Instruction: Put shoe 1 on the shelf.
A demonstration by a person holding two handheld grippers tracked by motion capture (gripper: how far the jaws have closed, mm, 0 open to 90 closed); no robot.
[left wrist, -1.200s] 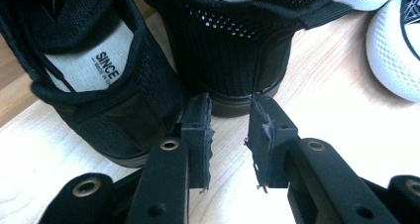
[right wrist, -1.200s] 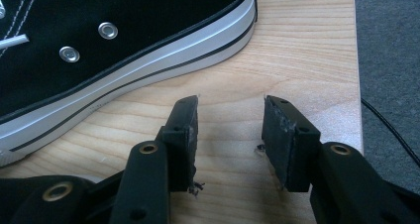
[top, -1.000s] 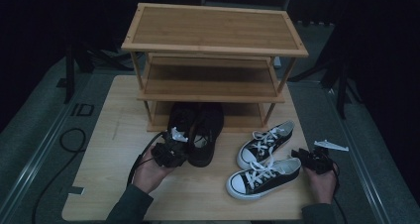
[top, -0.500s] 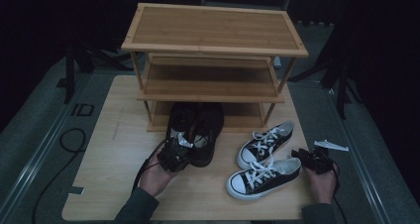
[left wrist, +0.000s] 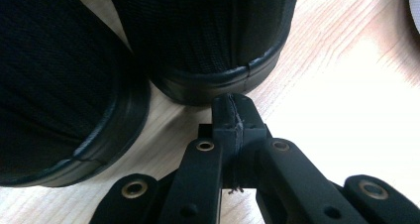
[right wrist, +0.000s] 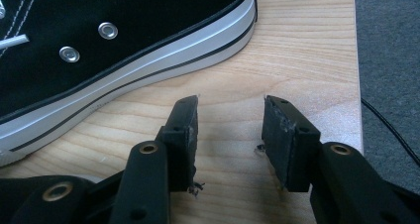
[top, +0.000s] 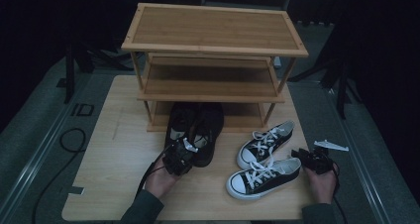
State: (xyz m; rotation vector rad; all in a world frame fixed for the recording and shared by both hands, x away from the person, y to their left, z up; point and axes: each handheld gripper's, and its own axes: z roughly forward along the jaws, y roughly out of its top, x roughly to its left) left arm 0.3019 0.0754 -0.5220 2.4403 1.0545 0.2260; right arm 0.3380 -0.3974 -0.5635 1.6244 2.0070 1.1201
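Standing at the table's (top: pixel 114 135) far edge: bamboo rack (top: pixel 213 30). Lying mid-table: black shoes (top: pixel 194 127), heels toward the near edge. Resting just behind one heel: left gripper (left wrist: pixel 233 116), jaws just closing, now pressed together, gripping nothing. Hovering near the right edge beside the sneakers (top: pixel 265 164): right gripper (right wrist: pixel 230 130), jaws gaping, empty.

Pair of plain black shoes (top: pixel 195 130) at foot of pale bamboo-tan shoe rack (top: pixel 213 50). Right of rack's base: two black canvas sneakers (top: pixel 265 162) w/ white soles, white laces, thin black stripe on sole, silver eyelets. Light woodgrain table (top: pixel 109 149) under rack; grey carpet (top: pixel 29 140) around it.
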